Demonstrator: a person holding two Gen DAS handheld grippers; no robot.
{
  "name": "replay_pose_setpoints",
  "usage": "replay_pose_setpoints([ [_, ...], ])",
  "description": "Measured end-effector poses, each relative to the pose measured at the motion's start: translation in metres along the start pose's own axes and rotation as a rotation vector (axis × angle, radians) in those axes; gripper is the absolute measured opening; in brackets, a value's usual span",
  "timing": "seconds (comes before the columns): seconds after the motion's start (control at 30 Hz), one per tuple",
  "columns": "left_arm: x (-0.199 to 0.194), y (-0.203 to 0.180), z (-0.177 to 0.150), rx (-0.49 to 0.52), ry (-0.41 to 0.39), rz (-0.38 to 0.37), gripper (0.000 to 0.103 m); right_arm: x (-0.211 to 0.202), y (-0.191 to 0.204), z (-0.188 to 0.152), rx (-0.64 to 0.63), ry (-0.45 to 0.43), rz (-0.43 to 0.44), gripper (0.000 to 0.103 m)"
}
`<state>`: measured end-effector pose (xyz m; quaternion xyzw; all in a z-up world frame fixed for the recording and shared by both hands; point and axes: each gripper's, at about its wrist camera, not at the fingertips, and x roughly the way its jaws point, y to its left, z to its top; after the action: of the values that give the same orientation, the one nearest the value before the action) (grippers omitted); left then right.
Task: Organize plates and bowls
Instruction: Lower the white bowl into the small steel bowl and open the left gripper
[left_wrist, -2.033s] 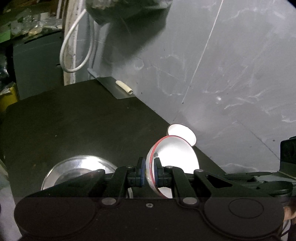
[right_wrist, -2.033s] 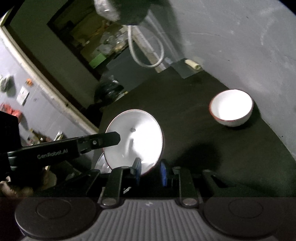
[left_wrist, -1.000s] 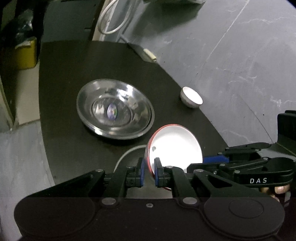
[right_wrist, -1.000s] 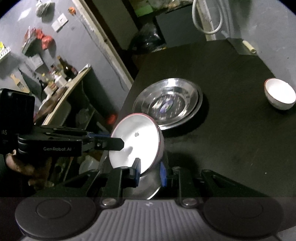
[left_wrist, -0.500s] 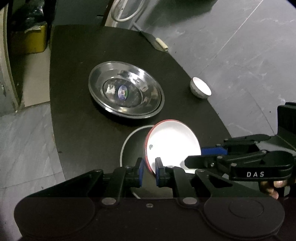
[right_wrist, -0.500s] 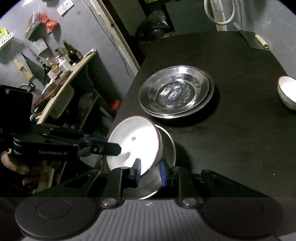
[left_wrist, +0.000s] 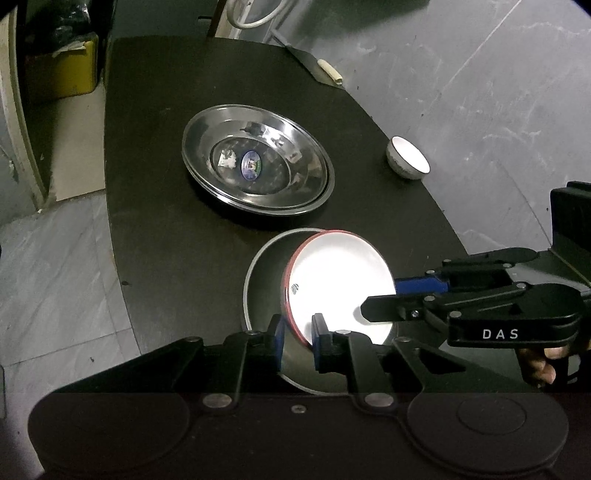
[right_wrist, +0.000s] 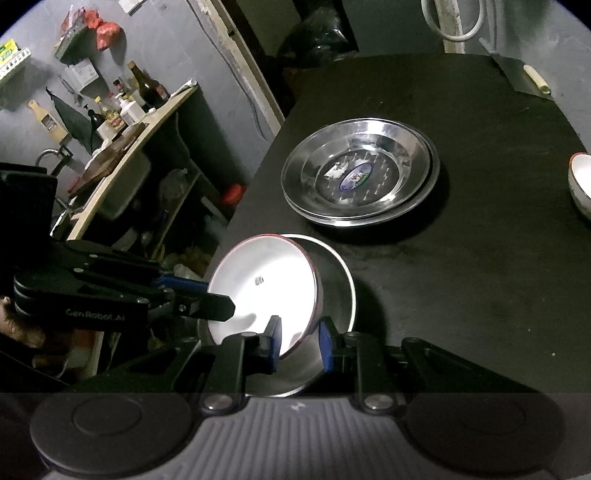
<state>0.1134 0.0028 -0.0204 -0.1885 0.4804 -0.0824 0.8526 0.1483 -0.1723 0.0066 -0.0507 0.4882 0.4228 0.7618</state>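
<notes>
Black table (left_wrist: 155, 229), white red-rimmed bowl (left_wrist: 340, 284) tilted

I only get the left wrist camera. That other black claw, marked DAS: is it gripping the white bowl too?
Observer: Yes. The right wrist view shows the right gripper with one pad inside the bowl and one outside, closed on the rim.
Operator: What's off to the left, beyond my picture?
Observer: A counter crowded with bottles.
Operator: Does my own claw carry a name?
Observer: Yes. The left gripper reads GenRobot.AI along its side.
</notes>
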Motion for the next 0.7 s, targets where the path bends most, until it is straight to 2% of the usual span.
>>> replay_pose_setpoints([
  [0.7,0.0024,-0.0001,-0.0020,-0.018,0.032,0.011,0.016,0.0067,-0.0014,0.0015,-0.015,0.027,0.009,0.025],
])
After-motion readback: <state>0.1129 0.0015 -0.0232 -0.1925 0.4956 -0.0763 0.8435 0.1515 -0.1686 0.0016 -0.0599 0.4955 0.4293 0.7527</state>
